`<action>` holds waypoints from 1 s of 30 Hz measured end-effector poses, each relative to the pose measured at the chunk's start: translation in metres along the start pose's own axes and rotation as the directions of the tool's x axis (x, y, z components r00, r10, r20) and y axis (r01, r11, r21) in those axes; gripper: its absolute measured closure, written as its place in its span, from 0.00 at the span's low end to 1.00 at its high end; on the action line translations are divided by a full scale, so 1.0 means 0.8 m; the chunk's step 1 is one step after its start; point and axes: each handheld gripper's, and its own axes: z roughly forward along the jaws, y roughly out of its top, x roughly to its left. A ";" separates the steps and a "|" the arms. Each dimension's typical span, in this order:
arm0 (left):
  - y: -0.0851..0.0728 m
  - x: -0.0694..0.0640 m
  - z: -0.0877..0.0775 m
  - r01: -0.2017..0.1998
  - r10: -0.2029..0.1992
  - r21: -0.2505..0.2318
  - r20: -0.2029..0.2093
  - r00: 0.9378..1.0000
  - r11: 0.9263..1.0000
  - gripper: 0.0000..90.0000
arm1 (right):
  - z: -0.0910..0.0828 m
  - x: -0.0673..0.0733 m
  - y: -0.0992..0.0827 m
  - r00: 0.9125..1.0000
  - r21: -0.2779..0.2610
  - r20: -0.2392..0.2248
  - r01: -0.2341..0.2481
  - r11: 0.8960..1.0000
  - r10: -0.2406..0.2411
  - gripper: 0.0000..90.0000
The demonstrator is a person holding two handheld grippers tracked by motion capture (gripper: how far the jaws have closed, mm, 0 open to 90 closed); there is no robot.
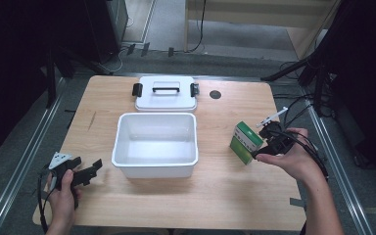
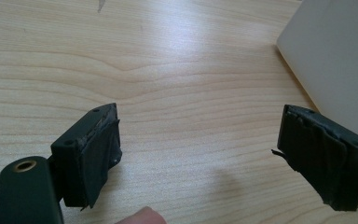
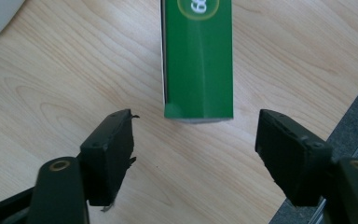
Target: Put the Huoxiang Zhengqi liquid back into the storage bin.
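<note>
A green and white box (image 1: 245,142) stands on the wooden table right of the white tub (image 1: 122,139). My right gripper (image 1: 261,143) is at the box's right side, open. In the right gripper view the green box (image 3: 198,60) lies straight ahead, its near end level with the tips of my right gripper (image 3: 194,115), and the pads stand clear of its sides. My left gripper (image 1: 88,164) rests at the table's front left, open with nothing in it. In the left gripper view my left gripper (image 2: 199,112) looks over bare wood, with the tub's wall (image 2: 335,56) at the right.
The tub's white lid (image 1: 165,93), with a black handle and side clips, lies behind the tub. A dark round hole (image 1: 215,94) marks the table to the lid's right. The table's right edge (image 1: 293,161) runs close behind my right hand.
</note>
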 end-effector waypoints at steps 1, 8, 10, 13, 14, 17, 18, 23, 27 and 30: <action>0.000 0.000 0.000 0.000 0.000 0.000 0.000 1.000 1.000 0.15 | 0.000 0.001 0.004 1.000 0.002 0.003 0.003 1.000 -0.003 0.36; 0.000 0.000 0.000 0.001 -0.001 0.000 0.000 1.000 1.000 0.15 | 0.001 0.004 0.014 1.000 0.010 -0.003 0.016 1.000 -0.016 0.36; 0.000 0.000 0.000 0.001 -0.001 0.000 0.001 1.000 1.000 0.15 | 0.002 0.003 0.018 1.000 0.010 -0.012 0.007 1.000 -0.007 0.37; 0.000 0.000 0.000 0.001 -0.001 0.001 0.002 1.000 1.000 0.15 | 0.003 0.003 0.022 1.000 0.011 -0.018 0.009 1.000 -0.009 0.39; 0.000 0.000 0.000 0.000 0.000 0.001 0.001 1.000 1.000 0.15 | 0.003 0.003 0.024 1.000 0.014 -0.025 0.009 1.000 -0.009 0.40; 0.000 0.000 0.000 0.001 -0.001 0.001 0.001 1.000 1.000 0.15 | 0.004 0.004 0.035 0.999 0.042 -0.039 0.004 0.999 -0.002 0.42; 0.000 0.000 0.000 0.001 -0.001 0.002 0.002 1.000 1.000 0.15 | 0.005 0.003 0.037 0.999 0.055 -0.037 0.010 0.998 -0.008 0.43; 0.000 0.000 0.000 0.001 -0.001 0.003 0.003 1.000 1.000 0.15 | 0.006 0.003 0.048 0.999 0.076 -0.038 0.002 0.997 0.001 0.49; 0.000 0.001 0.000 0.002 -0.002 0.003 0.003 1.000 1.000 0.15 | 0.011 0.004 0.059 0.999 0.100 -0.034 0.011 0.995 -0.008 0.50; 0.000 0.001 0.000 0.002 -0.002 0.002 0.004 1.000 1.000 0.15 | 0.014 0.003 0.064 0.999 0.109 -0.033 0.009 0.994 -0.006 0.52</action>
